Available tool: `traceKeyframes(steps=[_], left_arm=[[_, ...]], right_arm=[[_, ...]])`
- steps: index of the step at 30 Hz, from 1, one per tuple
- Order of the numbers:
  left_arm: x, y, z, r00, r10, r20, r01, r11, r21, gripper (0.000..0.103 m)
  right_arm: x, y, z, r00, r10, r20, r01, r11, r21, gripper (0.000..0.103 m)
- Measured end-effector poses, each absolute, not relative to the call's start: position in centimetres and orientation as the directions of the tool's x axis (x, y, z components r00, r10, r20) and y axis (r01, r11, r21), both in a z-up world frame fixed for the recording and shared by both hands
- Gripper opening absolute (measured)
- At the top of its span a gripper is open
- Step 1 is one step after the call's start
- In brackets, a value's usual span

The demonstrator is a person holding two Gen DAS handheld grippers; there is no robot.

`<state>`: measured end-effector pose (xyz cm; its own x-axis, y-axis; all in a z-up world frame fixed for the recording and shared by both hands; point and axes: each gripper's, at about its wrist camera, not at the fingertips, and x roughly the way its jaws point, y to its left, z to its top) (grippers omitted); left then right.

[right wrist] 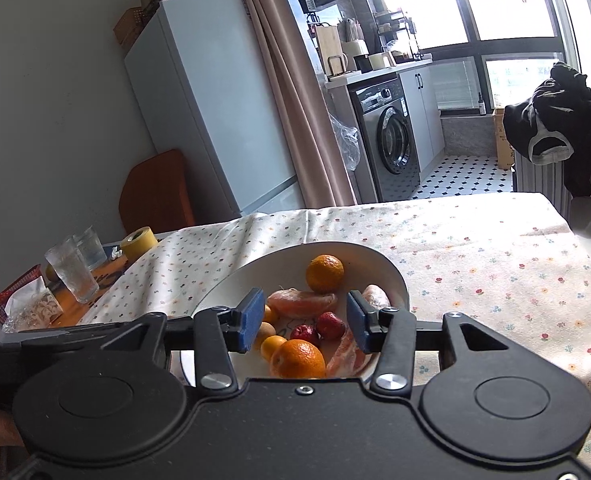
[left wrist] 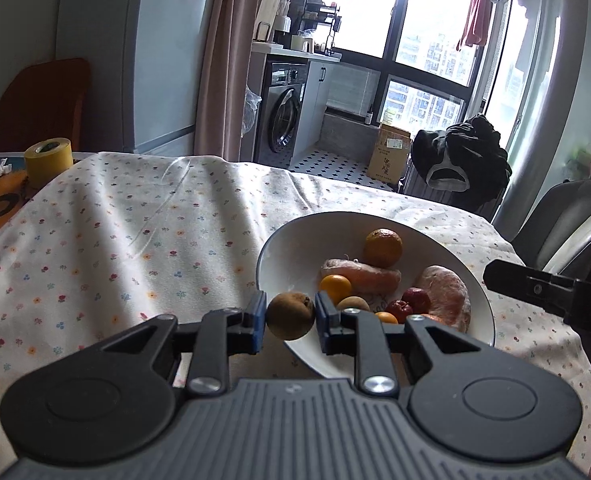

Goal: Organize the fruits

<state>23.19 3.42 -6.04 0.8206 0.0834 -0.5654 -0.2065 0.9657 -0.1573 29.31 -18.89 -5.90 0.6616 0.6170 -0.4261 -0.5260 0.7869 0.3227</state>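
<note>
Table (left wrist: pixel 135 220): covered by a floral cloth.
Bowl (left wrist: pixel 291 236): white, set on the cloth; oranges, red fruits and wrapped pieces are held inside.
Right gripper (right wrist: pixel 305 320): spread wide, nothing grasped, held above the bowl.
Left gripper (left wrist: pixel 290 316): clenched on a kiwi.
Kiwi (left wrist: pixel 290 315): gripped at the bowl's near rim; long axis seemingly tilted, stem end up-right.

Both wrist cameras looked forward, close over the white bowl (left wrist: pixel 279 240) at 12 o'clock, probably sharing it and the tablecloth (right wrist: pixel 475 248).
</note>
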Motion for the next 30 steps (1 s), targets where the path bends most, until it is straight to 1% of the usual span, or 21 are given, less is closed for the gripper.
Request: traceKeyframes(steps=[9,11,12,14,17,21,23,26,30], left_arm=[[23.9,1.0,-5.1,0.839,0.065,-0.54,-0.176,0.972,-0.156,0.025],[23.9,0.7,-4.9,0.839,0.074,-0.539,-0.185,0.97,-0.155,0.035],[23.9,0.7,-4.8,0.839,0.073,-0.539,-0.187,0.969,-0.159,0.037],[23.8,0.6,-4.7,0.843,0.071,-0.534,-0.189,0.967,-0.17,0.047],[23.4,0.5,-4.3,0.846,0.082,-0.527,-0.195,0.967,-0.162,0.053],[22.6,0.6,-3.8,0.848,0.087,-0.524,-0.198,0.967,-0.16,0.059],[22.2,0.6,-3.7,0.846,0.095,-0.525,-0.207,0.966,-0.158,0.067],[21.3,0.8,-3.4,0.845,0.113,-0.522,-0.221,0.963,-0.151,0.073],[20.1,1.0,-3.0,0.836,0.13,-0.533,-0.245,0.958,-0.149,0.075]], right_arm=[[28.6,-21.4,-6.7,0.677,0.591,-0.438,-0.488,0.806,0.334,0.046],[28.4,-21.9,-6.8,0.682,0.586,-0.437,-0.481,0.81,0.337,0.046],[28.4,-22.1,-6.8,0.684,0.584,-0.437,-0.477,0.812,0.338,0.046],[28.3,-22.4,-6.9,0.687,0.58,-0.438,-0.47,0.814,0.34,0.046],[28.0,-22.7,-6.9,0.686,0.581,-0.437,-0.466,0.813,0.349,0.046],[27.5,-22.8,-6.8,0.683,0.585,-0.437,-0.471,0.81,0.348,0.047],[27.2,-22.8,-6.6,0.683,0.587,-0.434,-0.476,0.809,0.345,0.049],[26.6,-22.8,-6.3,0.68,0.594,-0.43,-0.487,0.804,0.341,0.049],[25.8,-22.8,-5.8,0.677,0.602,-0.424,-0.501,0.798,0.334,0.051]])
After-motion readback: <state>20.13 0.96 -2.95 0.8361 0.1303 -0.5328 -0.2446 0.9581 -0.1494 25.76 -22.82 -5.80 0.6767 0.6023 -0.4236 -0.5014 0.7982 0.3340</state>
